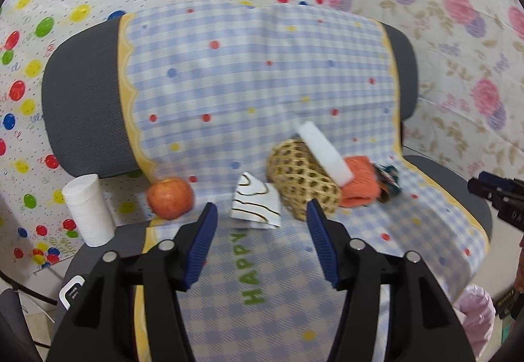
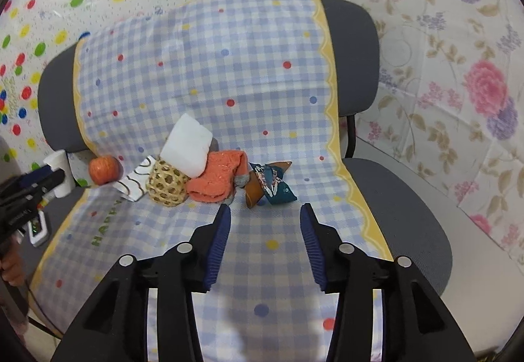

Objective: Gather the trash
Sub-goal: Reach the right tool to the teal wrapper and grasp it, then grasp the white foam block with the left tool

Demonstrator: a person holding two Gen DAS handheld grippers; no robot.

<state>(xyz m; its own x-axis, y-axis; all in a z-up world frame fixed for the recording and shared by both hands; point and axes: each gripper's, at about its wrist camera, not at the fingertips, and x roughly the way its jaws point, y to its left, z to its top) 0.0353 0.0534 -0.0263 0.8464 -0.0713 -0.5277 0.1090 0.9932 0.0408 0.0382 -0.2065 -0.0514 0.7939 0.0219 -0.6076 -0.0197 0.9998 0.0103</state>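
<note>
A row of items lies at the back of a chair seat covered by a blue checked cloth [image 1: 229,93]. My left gripper [image 1: 262,214] is open, just in front of a crumpled white wrapper with brown lines [image 1: 255,205]. An apple [image 1: 169,197] lies to its left, a woven ball [image 1: 303,180] to its right. My right gripper [image 2: 265,214] is open, just in front of a crumpled teal and brown snack wrapper [image 2: 270,183]. The white wrapper [image 2: 136,180], woven ball [image 2: 167,185] and apple [image 2: 104,169] also show in the right wrist view.
A white foam block [image 1: 324,149] leans on the woven ball beside an orange cloth [image 1: 360,182]. A white paper cup stack [image 1: 88,208] stands left of the chair. A pink bag [image 1: 475,316] hangs at the right. The chair back [image 2: 353,61] rises behind the items.
</note>
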